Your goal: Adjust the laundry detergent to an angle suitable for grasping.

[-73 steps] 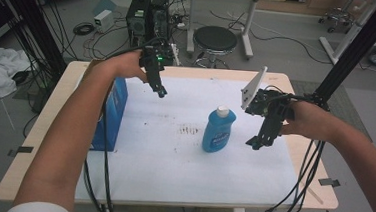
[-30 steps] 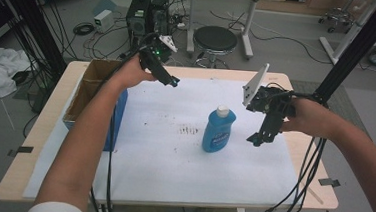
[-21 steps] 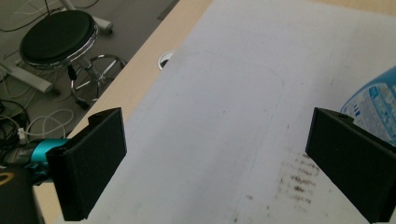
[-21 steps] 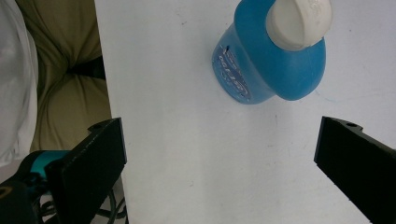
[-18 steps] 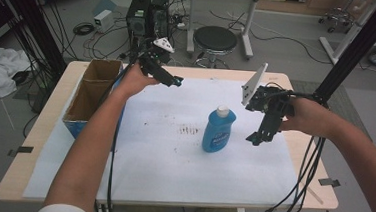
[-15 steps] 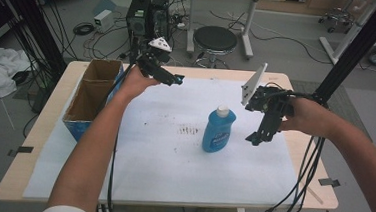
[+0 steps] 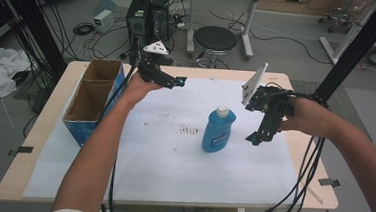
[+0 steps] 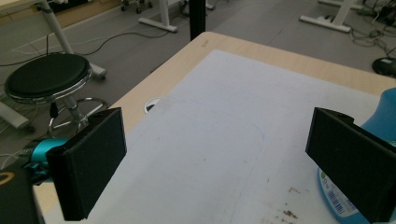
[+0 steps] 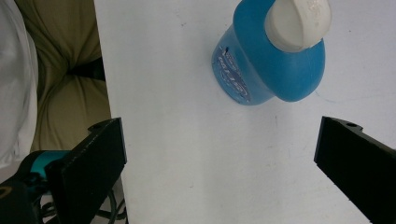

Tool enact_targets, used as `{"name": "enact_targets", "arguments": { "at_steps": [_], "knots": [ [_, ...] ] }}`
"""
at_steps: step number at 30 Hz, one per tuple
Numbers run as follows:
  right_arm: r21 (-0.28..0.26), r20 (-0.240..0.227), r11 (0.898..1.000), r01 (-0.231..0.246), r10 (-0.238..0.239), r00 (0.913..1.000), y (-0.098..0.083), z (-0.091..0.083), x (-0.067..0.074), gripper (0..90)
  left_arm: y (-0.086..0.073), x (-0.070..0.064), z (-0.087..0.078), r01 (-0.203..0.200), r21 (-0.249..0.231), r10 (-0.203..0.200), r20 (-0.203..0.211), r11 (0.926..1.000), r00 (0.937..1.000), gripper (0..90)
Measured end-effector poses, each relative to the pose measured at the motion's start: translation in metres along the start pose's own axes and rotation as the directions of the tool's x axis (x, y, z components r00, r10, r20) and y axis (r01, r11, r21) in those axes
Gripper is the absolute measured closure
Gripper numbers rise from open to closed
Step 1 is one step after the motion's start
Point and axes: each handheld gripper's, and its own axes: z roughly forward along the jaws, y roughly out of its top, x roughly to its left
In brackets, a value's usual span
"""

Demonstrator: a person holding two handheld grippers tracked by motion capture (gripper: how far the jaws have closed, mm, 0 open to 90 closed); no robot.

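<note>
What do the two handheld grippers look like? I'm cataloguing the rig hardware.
Both are black, each with two flat, black, padded jaws. The left gripper and the right gripper each carry a pale three-cornered plate on top and teal trim, and trail black cables.

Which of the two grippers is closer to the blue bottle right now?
The right. The right gripper hangs open just beside the blue bottle, on its right, not touching. The left gripper is also open, raised farther back and to the bottle's left, near the cardboard box.
</note>
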Motion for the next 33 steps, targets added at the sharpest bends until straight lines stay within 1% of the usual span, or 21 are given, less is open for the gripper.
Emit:
{"name": "enact_targets", "arguments": {
  "at_steps": [4, 5, 7, 9, 10, 12, 14, 16, 18, 20, 21, 23, 24, 25, 28, 29, 33],
  "knots": [
    [-0.005, 0.003, 1.000, 0.000, 0.000, 1.0000, -0.001, 0.000, 0.000, 1.3, -0.004, -0.003, 0.000, 0.013, -0.042, -0.013, 0.009, 0.9990, 0.9999, 5.1],
    [-0.005, 0.003, 1.000, 0.000, 0.000, 1.0000, -0.001, 0.000, 0.000, 1.3, -0.005, -0.005, 0.000, 0.020, -0.060, -0.019, 0.016, 0.9980, 0.9997, 5.1],
    [-0.005, 0.003, 1.000, -0.007, 0.007, 1.0000, -0.001, -0.001, 0.000, 1.3, -0.007, -0.008, -0.001, 0.020, -0.083, -0.018, 0.030, 0.9963, 0.9994, 5.1],
    [-0.008, 0.004, 1.000, -0.001, 0.001, 1.0000, -0.002, -0.001, -0.001, 1.3, -0.009, -0.014, -0.001, 0.020, -0.107, -0.017, 0.028, 0.9941, 0.9995, 5.1],
    [-0.008, 0.004, 1.000, -0.001, 0.001, 1.0000, -0.002, -0.001, -0.001, 1.3, -0.010, -0.017, -0.001, 0.020, -0.111, -0.017, 0.023, 0.9936, 0.9996, 5.1],
    [-0.007, 0.002, 1.000, -0.004, 0.004, 1.0000, -0.002, 0.000, -0.002, 1.3, -0.014, -0.023, -0.001, 0.029, -0.128, -0.026, 0.025, 0.9914, 0.9993, 5.1],
    [-0.008, 0.001, 1.000, 0.000, 0.000, 1.0000, -0.002, 0.000, -0.002, 1.3, -0.016, -0.029, 0.000, 0.021, -0.127, -0.019, 0.017, 0.9917, 0.9997, 5.2],
    [-0.007, -0.003, 1.000, -0.003, 0.003, 1.0000, -0.002, 0.000, -0.001, 1.3, -0.020, -0.036, 0.001, 0.024, -0.134, -0.023, 0.011, 0.9906, 0.9997, 5.1],
    [-0.007, -0.003, 1.000, 0.004, -0.004, 1.0000, -0.001, 0.000, -0.001, 1.3, -0.024, -0.041, 0.001, 0.023, -0.143, -0.022, 0.008, 0.9895, 0.9997, 5.1],
    [-0.006, -0.004, 1.000, 0.009, -0.009, 1.0000, -0.001, 0.000, -0.001, 1.4, -0.028, -0.048, 0.000, 0.030, -0.163, -0.028, 0.016, 0.9861, 0.9995, 5.1],
    [0.000, -0.005, 1.000, 0.000, 0.000, 1.0000, -0.001, 0.000, 0.000, 1.4, -0.030, -0.051, 0.000, 0.027, -0.169, -0.025, 0.016, 0.9852, 0.9996, 5.1],
    [0.000, -0.003, 1.000, 0.001, -0.001, 1.0000, -0.001, 0.000, 0.000, 1.3, -0.033, -0.057, -0.001, 0.021, -0.179, -0.019, 0.017, 0.9836, 0.9997, 5.1],
    [-0.005, -0.002, 1.000, 0.009, -0.009, 1.0000, -0.001, 0.000, 0.000, 1.4, -0.035, -0.060, -0.001, 0.021, -0.182, -0.017, 0.020, 0.9831, 0.9996, 5.1],
    [-0.002, -0.003, 1.000, 0.010, -0.010, 0.9999, -0.001, 0.000, 0.000, 1.4, -0.036, -0.064, -0.002, 0.009, -0.182, -0.007, 0.013, 0.9832, 0.9999, 5.1],
    [0.001, -0.001, 1.000, 0.002, -0.002, 1.0000, -0.001, 0.000, 0.000, 1.4, -0.040, -0.072, -0.002, 0.008, -0.193, -0.005, 0.019, 0.9812, 0.9998, 5.1],
    [0.001, 0.000, 1.000, 0.003, -0.003, 1.0000, -0.001, 0.000, 0.000, 1.4, -0.041, -0.076, -0.002, 0.001, -0.196, 0.002, 0.019, 0.9806, 0.9998, 5.1],
    [0.002, 0.000, 1.000, 0.001, -0.001, 1.0000, -0.001, 0.000, 0.001, 1.4, -0.047, -0.084, -0.001, -0.005, -0.200, 0.009, 0.021, 0.9798, 0.9997, 5.2]
  ]
}}
